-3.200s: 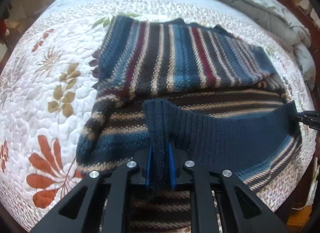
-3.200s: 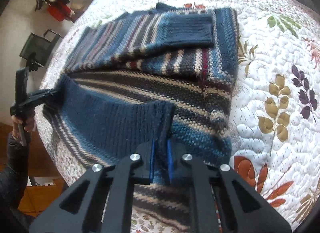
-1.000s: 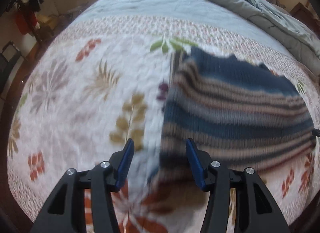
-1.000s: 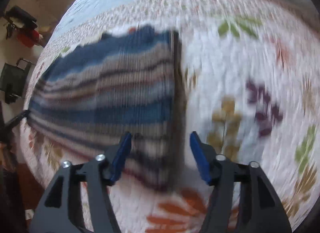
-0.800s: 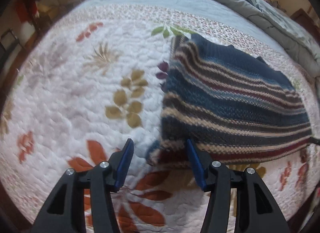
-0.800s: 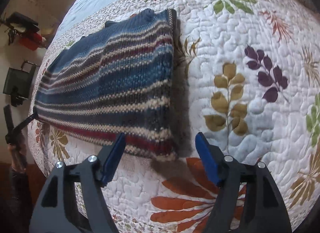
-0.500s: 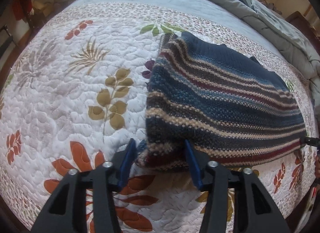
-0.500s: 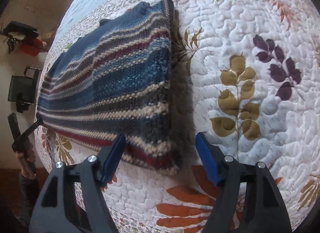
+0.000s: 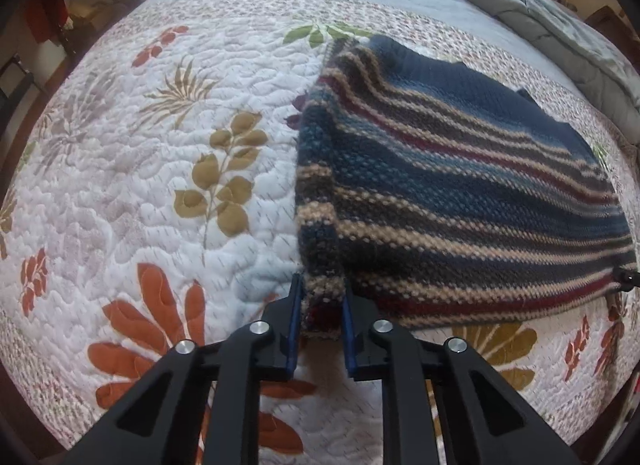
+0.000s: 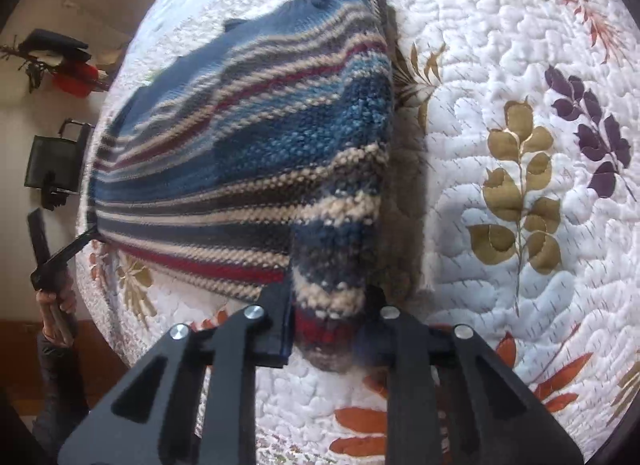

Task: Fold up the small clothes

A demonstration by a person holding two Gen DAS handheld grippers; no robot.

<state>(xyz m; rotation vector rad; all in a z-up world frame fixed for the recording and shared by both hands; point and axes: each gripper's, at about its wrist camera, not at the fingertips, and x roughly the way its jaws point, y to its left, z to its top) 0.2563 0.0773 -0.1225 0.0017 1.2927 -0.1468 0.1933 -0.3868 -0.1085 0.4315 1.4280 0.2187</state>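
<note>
both wrist views look down closely from opposite ends, sharing the sweater (image 9: 460,201) (image 10: 248,153).

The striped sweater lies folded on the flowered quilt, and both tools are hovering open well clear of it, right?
Not quite. The striped sweater does lie folded on the flowered quilt, but each tool grips a near corner: the left tool in the left wrist view, the right tool in the right wrist view.

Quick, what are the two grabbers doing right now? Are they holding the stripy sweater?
Left gripper: closed on the near left corner of the striped sweater.
Right gripper: around the sweater's near right corner; too blurred to tell if it is clamped.
</note>
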